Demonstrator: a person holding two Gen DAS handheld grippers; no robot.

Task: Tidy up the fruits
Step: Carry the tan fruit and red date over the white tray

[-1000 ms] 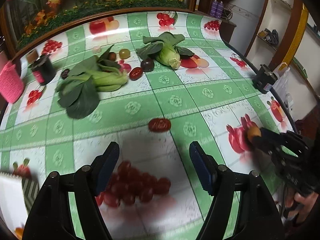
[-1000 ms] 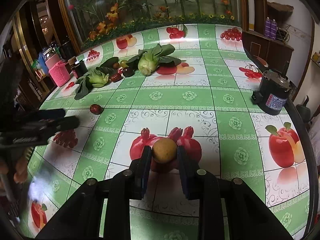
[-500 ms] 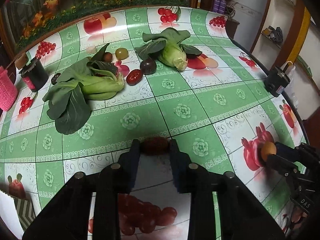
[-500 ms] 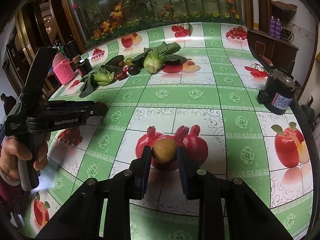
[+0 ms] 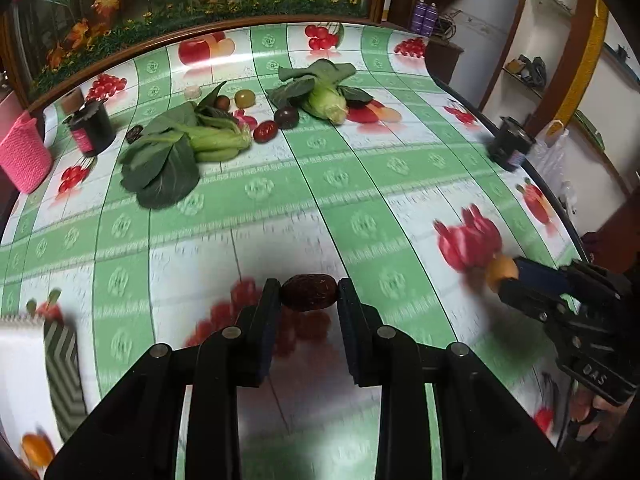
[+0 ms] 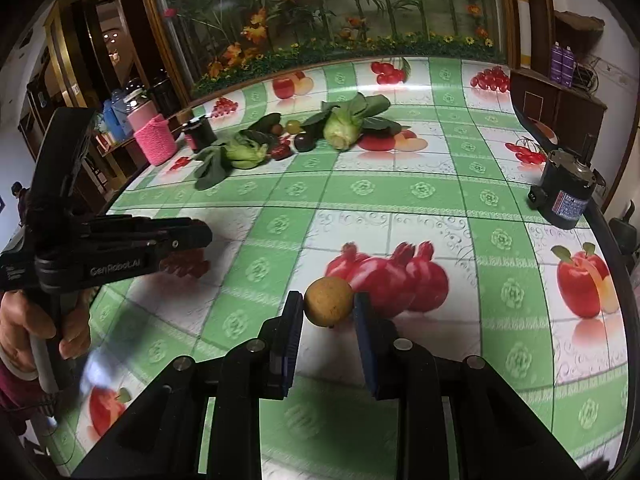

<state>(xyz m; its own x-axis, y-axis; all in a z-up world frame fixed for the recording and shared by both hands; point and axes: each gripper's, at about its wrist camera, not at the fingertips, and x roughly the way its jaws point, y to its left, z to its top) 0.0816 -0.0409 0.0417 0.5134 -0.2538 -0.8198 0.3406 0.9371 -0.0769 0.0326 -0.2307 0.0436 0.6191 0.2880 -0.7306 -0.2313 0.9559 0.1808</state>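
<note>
- My left gripper (image 5: 308,298) has its fingers closed on a red date (image 5: 308,298), pinched end to end so it cannot roll.
- My right gripper (image 6: 328,307) clamps a round yellow-brown fruit (image 6: 329,301) across its middle; it seems lifted just off the table (image 6: 424,190).
- The remaining fruits lie at twelve o'clock among the bok choy (image 5: 180,148), beside a dark plum (image 5: 287,117).
- Open cloth lies between; the table edge and a black motor (image 6: 568,190) sit at two o'clock, so I'd judge the middle safest for setting down.
</note>
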